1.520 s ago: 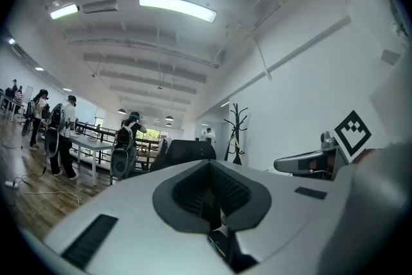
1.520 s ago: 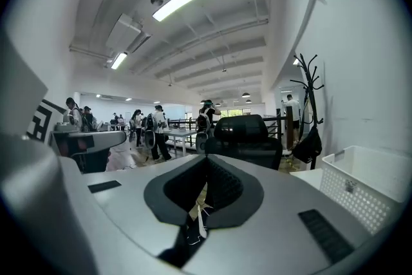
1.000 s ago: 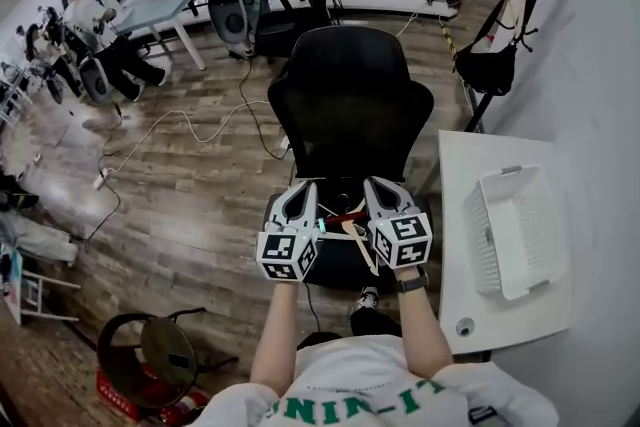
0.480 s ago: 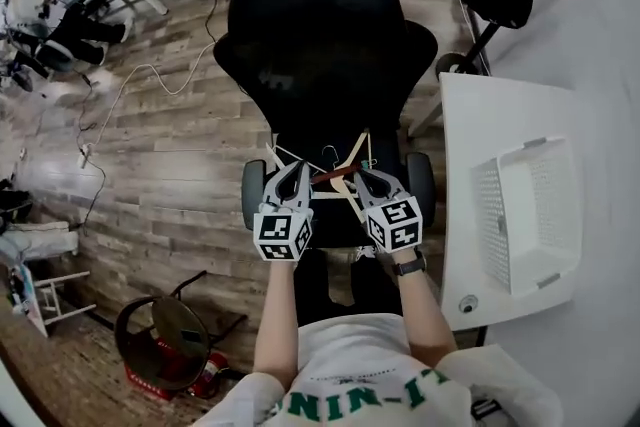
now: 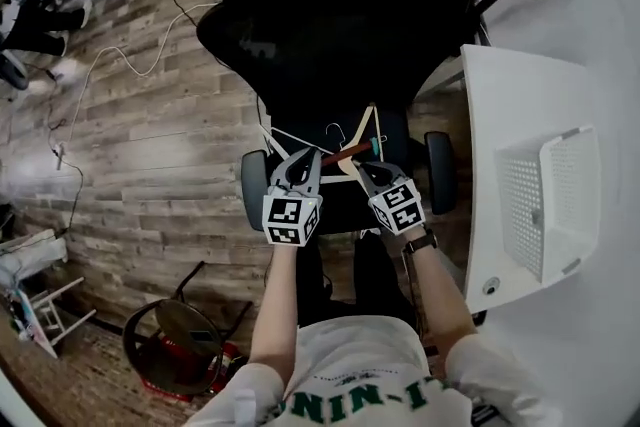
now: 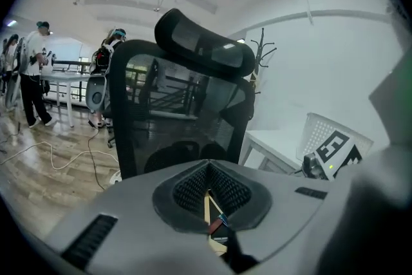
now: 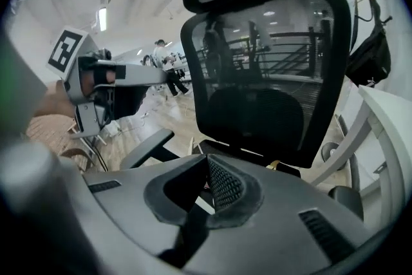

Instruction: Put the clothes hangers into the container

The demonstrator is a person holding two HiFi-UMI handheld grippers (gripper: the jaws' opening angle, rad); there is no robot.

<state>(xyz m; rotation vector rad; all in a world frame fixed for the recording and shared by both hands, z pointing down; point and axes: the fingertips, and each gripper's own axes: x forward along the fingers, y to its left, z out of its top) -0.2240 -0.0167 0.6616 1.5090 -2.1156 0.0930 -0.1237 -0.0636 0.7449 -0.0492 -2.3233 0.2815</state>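
The left gripper (image 5: 306, 161) is clamped on a wooden hanger (image 5: 347, 153) just ahead of both tools. The right gripper (image 5: 369, 171) is fully closed beside it, hold unclear. Light, stiff and smooth, the hanger likely swings unless pinched mid-bar.

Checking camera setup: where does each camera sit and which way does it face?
Head view: on the head, looking steeply down at black chair and hangers; left claw, right claw, forearms show.
Left gripper view: on left claw, facing chair back; jaws shut on wooden hanger.
Right gripper view: on right claw, facing chair back; shut jaws show.
Shared: the chair; each gripper view catches the other claw.
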